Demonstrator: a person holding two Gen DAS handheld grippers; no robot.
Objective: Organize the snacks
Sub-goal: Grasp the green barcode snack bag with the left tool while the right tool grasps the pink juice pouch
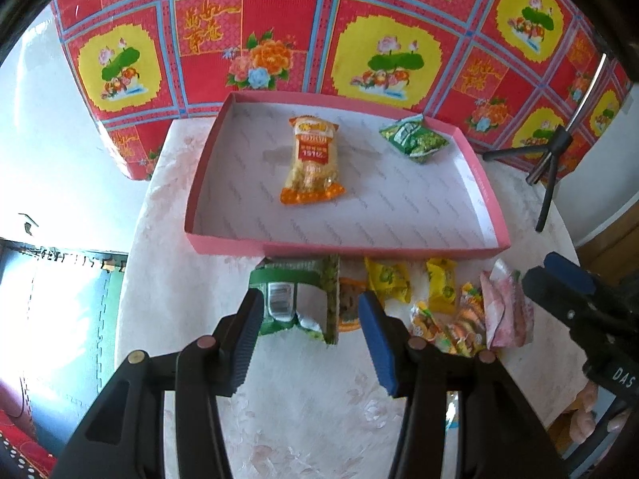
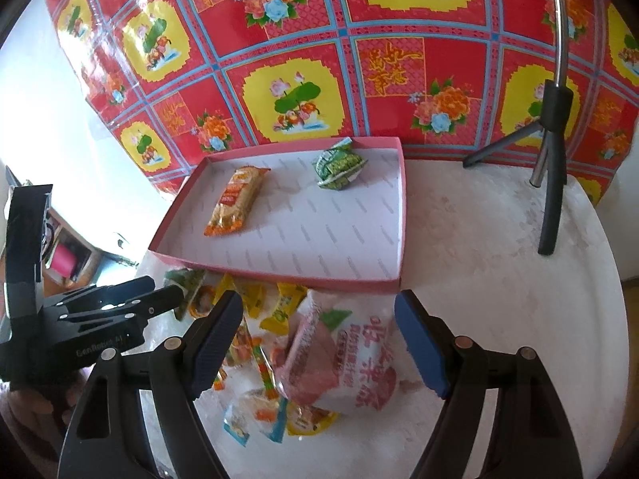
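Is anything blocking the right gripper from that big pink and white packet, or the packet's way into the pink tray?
Nothing visible blocks either. The right gripper is open with the pink and white packet between its fingers. Smaller snacks lie to the packet's left. The pink tray lies just beyond; only its low near wall must be cleared.

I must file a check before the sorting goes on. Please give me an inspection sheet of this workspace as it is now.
Surface: round pale table, flowered cover, no spill seen.
Job's things: pink tray holds an orange packet and a green packet, lying apart; a loose heap of snacks lies on the table before the tray's near wall, among it a large pink bag.
Clutter: black tripod stands to the right of the tray.
Grippers: left claw open above a green packet; right claw open over the pink bag, pads not pressing.
Cables: nothing seen.
Surroundings: red and yellow flowered sheet behind the table.
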